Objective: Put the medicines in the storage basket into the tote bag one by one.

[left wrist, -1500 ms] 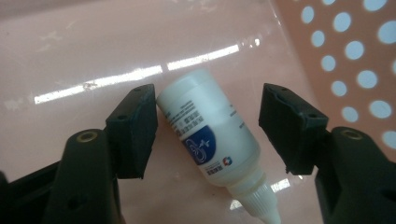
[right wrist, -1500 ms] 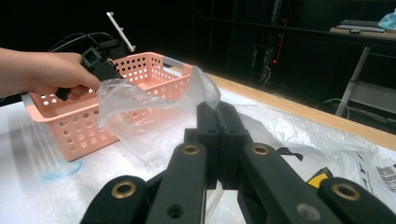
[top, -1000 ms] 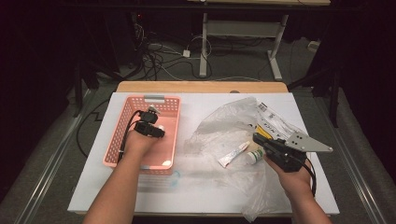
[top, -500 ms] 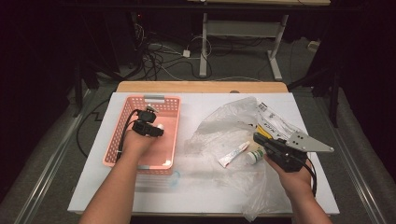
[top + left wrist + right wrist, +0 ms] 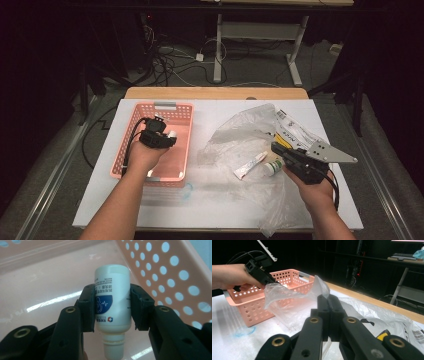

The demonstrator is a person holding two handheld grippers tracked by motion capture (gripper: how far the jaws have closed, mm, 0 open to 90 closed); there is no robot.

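Holding a white bottle (image 5: 113, 302) over the pink basket (image 5: 131, 145) at the table's left, left gripper (image 5: 159, 136) has its jaws clamped on the bottle's sides. Right gripper (image 5: 328, 305), jaws together, pinches the clear plastic bag (image 5: 240, 135) at right.

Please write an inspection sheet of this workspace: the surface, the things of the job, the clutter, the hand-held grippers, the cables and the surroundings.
Surface: white table, faint blue mark near its front.
Job's things: white bottle over pink basket; tube and small bottle on clear plastic bag.
Clutter: printed packet under the bag.
Grippers: left hand-held gripper clamps the white bottle, cap toward the camera; right hand-held gripper shut on the bag's film.
Cables: black cable from left gripper; more on floor behind.
Surroundings: dark room, desk legs.
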